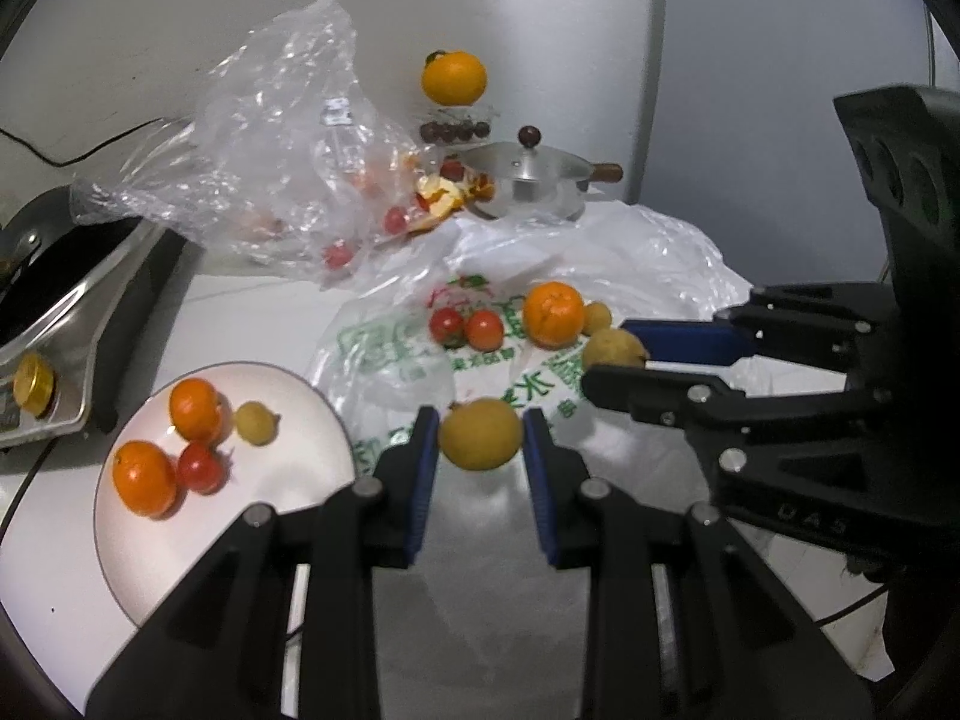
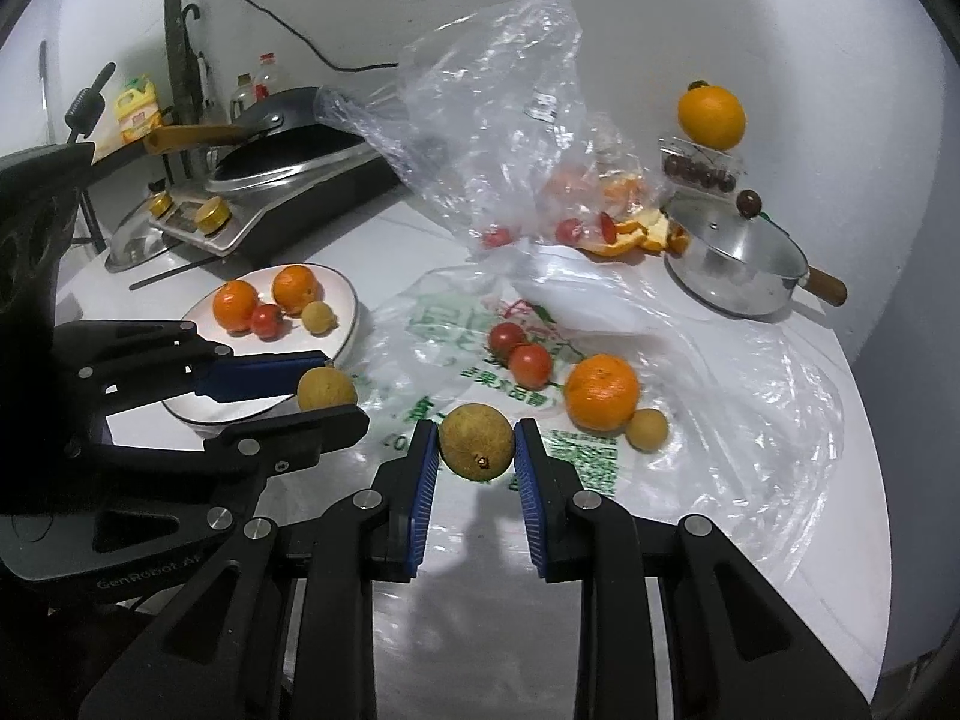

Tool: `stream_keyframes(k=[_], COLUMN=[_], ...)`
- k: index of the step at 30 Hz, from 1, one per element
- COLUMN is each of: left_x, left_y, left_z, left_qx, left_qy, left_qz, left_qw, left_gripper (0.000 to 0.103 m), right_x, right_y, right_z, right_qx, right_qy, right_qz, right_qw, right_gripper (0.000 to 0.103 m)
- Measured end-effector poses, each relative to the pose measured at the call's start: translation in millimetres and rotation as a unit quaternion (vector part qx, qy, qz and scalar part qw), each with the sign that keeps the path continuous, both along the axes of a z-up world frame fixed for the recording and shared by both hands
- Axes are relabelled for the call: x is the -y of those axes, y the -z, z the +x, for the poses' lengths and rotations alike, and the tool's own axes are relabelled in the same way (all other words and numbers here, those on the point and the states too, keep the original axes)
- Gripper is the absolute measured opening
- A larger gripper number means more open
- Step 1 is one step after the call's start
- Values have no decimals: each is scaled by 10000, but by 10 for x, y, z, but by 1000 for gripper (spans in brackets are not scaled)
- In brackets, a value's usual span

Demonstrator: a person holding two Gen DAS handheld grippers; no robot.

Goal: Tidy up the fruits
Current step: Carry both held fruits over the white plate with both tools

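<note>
Two small yellow-brown fruits are in your grip, one per gripper: your left gripper (image 1: 480,435) pinches a round yellow fruit (image 1: 480,433) between its blue pads, and your right gripper (image 2: 474,443) pinches a second yellow fruit (image 2: 477,441), its dark stem end facing the camera. What kind of fruit these are is hard to tell. Both are held off the printed plastic bag (image 2: 456,360) spread on the white table (image 2: 600,630). Still lying on that bag are two cherry tomatoes (image 2: 521,351), a mandarin (image 2: 602,391) and, just beside it, another small yellow fruit (image 2: 647,429). To your left, the white plate (image 2: 351,312) carries two mandarins (image 2: 264,294), one cherry tomato (image 2: 267,321) and one yellow fruit (image 2: 318,318); the near part of the plate is hidden behind your left gripper in the right wrist view. Farther back, a crumpled clear bag (image 2: 498,90) blurs what is inside it, though red tomatoes and orange peel (image 2: 636,234) show at its mouth. A lidded steel pan (image 2: 738,264) sits near the wall, with an orange (image 2: 711,118) perched on a clear box of dark fruit (image 2: 699,171) behind it. A cooker with a black pan (image 2: 288,138) sits at the far left.
</note>
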State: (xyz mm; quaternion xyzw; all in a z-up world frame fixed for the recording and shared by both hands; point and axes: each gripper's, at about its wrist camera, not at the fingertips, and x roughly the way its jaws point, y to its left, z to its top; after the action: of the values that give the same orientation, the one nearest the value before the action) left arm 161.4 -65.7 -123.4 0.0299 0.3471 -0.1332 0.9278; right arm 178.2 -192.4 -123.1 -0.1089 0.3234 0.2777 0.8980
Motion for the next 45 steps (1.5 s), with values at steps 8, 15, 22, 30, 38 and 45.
stream_keyframes(k=[8,15,22,30,38,45], left_x=[-220,-439,-624,-829,-1025,-1209], left_y=[17,45,42,83,132,173], left_z=[-111,-175,-268,-346,-399,-428], left_qx=[23,38,79,61,50,19], left_qy=[-108,-288,-457,-684,-894,-1055], left_qz=[-84,-124,-79,-44,-69,-102], left_qw=[9999,9995,9989,9976,9960,9944], left_gripper=[29,29,29,29,29,29], right_x=[-221,-412,-584,-755,-886,-1004], right_y=[-24,-13,-22,7,30,43], right_z=[-87,-151,-184,-228,-273,-324], right_qx=[32,13,33,-16,-35,-26], right_qy=[-90,-211,-354,-504,-609,-726], right_qz=[-121,-218,-248,-271,-334,-392], right_qw=[9999,9995,9991,9984,9976,9966], right_gripper=[28,28,28,28,28,28])
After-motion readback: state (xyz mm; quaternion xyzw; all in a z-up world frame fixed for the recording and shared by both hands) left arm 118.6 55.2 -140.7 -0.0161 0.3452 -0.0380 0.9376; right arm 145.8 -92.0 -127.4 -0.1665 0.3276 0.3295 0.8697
